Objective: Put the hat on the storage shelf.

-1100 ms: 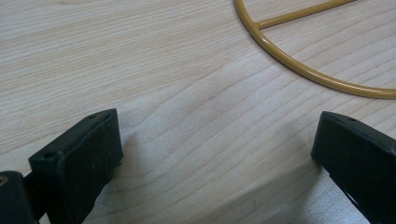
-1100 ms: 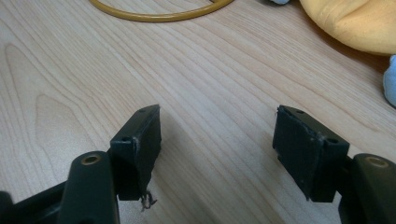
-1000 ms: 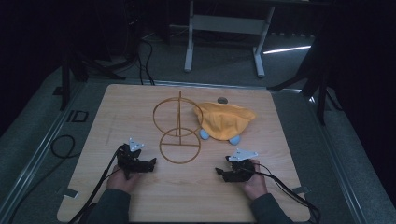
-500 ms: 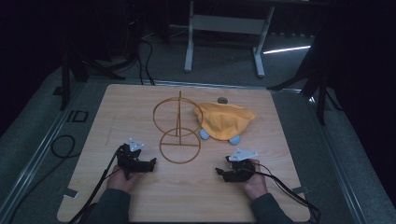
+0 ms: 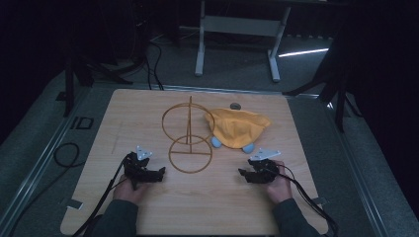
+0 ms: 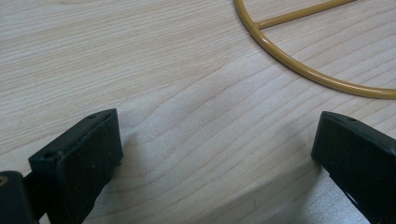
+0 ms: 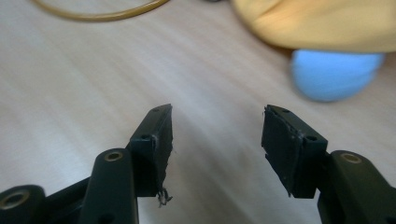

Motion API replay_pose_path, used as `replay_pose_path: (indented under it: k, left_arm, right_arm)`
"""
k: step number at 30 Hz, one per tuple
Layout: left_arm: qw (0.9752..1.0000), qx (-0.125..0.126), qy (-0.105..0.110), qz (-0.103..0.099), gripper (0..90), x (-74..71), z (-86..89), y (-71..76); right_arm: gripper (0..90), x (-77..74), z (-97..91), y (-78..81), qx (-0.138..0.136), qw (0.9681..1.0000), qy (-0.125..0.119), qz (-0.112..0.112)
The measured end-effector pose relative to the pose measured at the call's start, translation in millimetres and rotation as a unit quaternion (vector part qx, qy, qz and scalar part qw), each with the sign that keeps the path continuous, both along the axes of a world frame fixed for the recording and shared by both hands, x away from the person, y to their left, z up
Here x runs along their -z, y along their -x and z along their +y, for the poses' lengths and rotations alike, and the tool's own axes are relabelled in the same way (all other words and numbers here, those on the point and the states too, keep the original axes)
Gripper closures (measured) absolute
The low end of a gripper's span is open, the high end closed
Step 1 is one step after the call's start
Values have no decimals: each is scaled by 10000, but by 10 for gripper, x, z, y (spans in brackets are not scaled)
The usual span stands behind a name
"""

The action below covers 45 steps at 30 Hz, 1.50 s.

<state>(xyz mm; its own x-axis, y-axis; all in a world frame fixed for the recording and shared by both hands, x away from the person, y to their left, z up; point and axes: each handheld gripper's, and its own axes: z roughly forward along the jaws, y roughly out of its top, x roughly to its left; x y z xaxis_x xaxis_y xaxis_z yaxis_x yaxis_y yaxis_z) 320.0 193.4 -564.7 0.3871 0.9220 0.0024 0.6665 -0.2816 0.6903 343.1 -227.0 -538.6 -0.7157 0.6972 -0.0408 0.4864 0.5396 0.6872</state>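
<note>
Pale wood desk, one, grain running across it.

Wire stand, mustard-yellow metal: flat ring base with a crossbar, upright post, second ring standing vertical. Sits at the desk centre, between the two hands and beyond them.

Soft toy, orange-yellow cloth with light blue feet, lying just right of the wire stand, against its upright ring. In the right gripper view one blue foot shows ahead of the jaws, apart from them.

Small dark object, on the desk behind the soft toy; kind not discernible.

Left hand-held gripper, low over bare wood near the ring base; jaws spread wide, nothing between them.

Right hand-held gripper, near the soft toy; jaws apart, having just been closing, nothing between them.
</note>
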Motion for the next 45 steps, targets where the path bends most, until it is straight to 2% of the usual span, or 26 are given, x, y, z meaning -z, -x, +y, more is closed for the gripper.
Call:
replay_pose_path:
  k: [7, 17, 19, 20, 25, 29, 38, 45]
  left_arm:
    - [10000, -3, 8, -4, 19, 1, -1, 0]
    - [10000, -6, 10, -4, 19, 1, -1, 1]
    - [10000, -7, 12, -6, 19, 1, -1, 1]
    - [10000, -8, 13, -4, 19, 1, -2, 1]
    - [10000, -8, 15, -5, 19, 1, -2, 1]
    - [10000, -5, 14, -1, 19, 0, -1, 1]
    - [10000, -7, 11, -2, 19, 0, -1, 1]
    - [10000, -6, 11, -2, 19, 0, -1, 1]
  right_arm:
    - [433, -10, -92, -180, 249, 9996, 121, -64]
    - [302, 48, -135, -485, 609, 9979, 159, 122]
    - [293, 53, -132, -510, 641, 9977, 140, 140]
    - [287, 60, -127, -573, 701, 9973, 86, 188]
    - [287, 74, -98, -633, 738, 9971, 129, 157]
    - [308, 88, -85, -689, 913, 9958, 59, 74]
    - [309, 114, -33, -713, 891, 9960, 86, 76]
    - [327, 125, -25, -721, 897, 9959, 17, 80]
